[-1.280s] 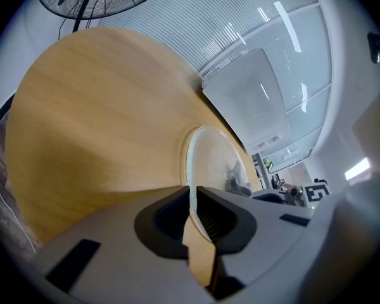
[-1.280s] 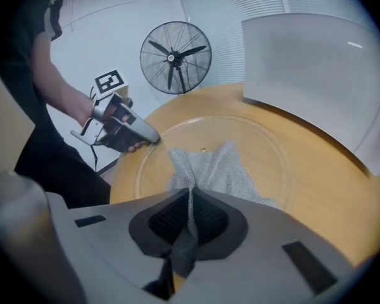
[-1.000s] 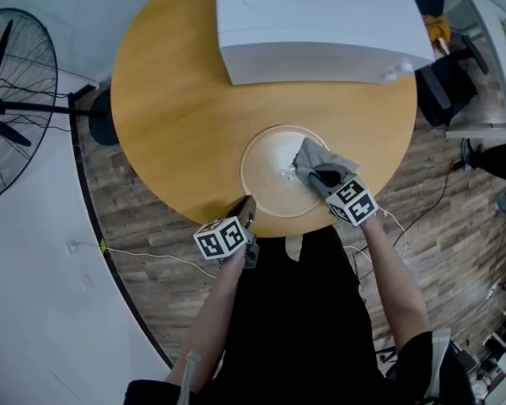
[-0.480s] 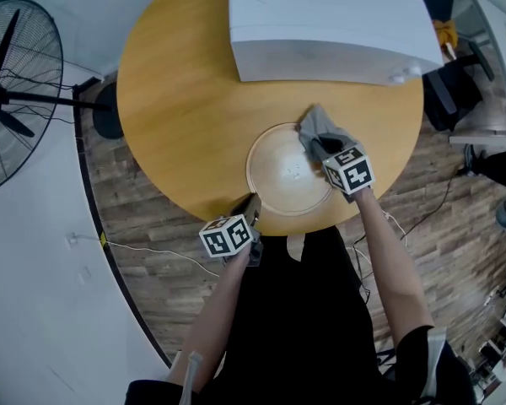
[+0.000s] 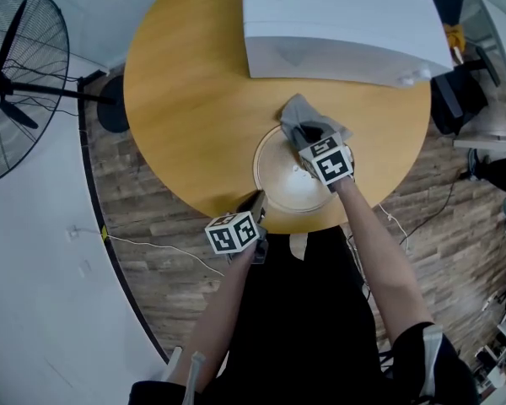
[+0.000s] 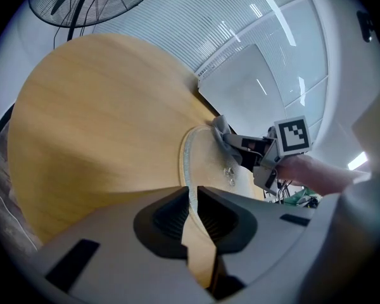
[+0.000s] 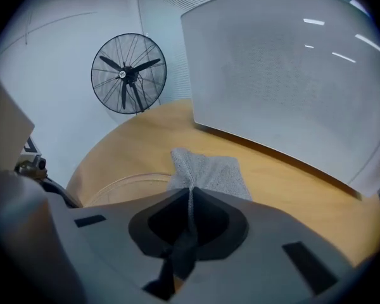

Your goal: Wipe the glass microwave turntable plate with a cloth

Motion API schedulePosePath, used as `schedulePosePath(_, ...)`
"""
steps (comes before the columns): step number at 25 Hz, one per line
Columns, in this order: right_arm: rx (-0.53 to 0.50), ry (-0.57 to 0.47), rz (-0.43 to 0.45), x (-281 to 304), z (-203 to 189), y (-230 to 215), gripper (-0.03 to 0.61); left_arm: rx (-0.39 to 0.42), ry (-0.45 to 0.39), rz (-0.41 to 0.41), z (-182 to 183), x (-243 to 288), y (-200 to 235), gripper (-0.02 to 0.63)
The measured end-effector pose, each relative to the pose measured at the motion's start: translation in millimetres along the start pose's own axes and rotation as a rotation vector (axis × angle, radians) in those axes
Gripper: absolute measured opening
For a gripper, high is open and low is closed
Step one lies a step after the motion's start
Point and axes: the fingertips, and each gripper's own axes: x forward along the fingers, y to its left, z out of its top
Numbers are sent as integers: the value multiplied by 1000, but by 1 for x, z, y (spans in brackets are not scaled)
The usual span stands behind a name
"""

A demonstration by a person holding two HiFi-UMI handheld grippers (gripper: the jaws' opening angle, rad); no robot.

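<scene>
**Turntable wipe under way; coverage not confirmed**

The glass turntable plate [image 5: 280, 175] lies flat on the round wooden table [image 5: 185, 99], at the table's lower edge in the head view, below the white microwave [image 5: 337, 15].

The left gripper [image 6: 191, 201] has its jaws drawn close on the plate's near rim at lower left. The glass edge runs between the pads, so I judge it to be pinning the plate in place.

The right gripper [image 7: 190, 198] is clamped on a bunched fold of the grey cloth [image 5: 308, 116]. The free part of the cloth spreads at the plate's upper right rim, partly over the rim onto the bare wood.

In my judgement the wiping step is in progress, with the cloth at the far edge of a stroke. The glass shows no obvious smears, only small glints near its centre. How much has been covered cannot be told from these views. The lower left portion, beside the holding gripper, lies farthest from the cloth and probably remains to be wiped.
</scene>
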Motion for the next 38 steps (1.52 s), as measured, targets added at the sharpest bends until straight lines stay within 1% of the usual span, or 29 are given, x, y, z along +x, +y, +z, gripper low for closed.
schedulePosePath(4,-78,3,42,11,4,34,20,1,-2,0,1,-1,1,35)
schedulePosePath(9,-176,16,96,19,-1,77,18,1,-3,3,1,0,1,37)
schedulePosePath(13,-227,30,151,18,-8,109,18,-2,-3,1,1,-1,2,35)
schedulePosePath(16,-241,32,192,13,-17,128,18,-2,-3,5,0,-1,2,35)
schedulePosePath(19,-235,11,210,5,-26,140,21,2,-4,11,1,0,2,34)
schedulePosePath(25,-278,12,237,-12,-52,156,21,15,-9,26,0,0,2,32)
schedulePosePath(28,-291,28,255,-22,-66,162,21,32,-16,44,0,-1,2,29)
schedulePosePath(31,-295,49,284,-33,-82,168,21,33,-16,45,0,-1,2,29)
schedulePosePath(38,-336,110,384,-61,-119,167,21,40,-20,54,0,-1,2,29)
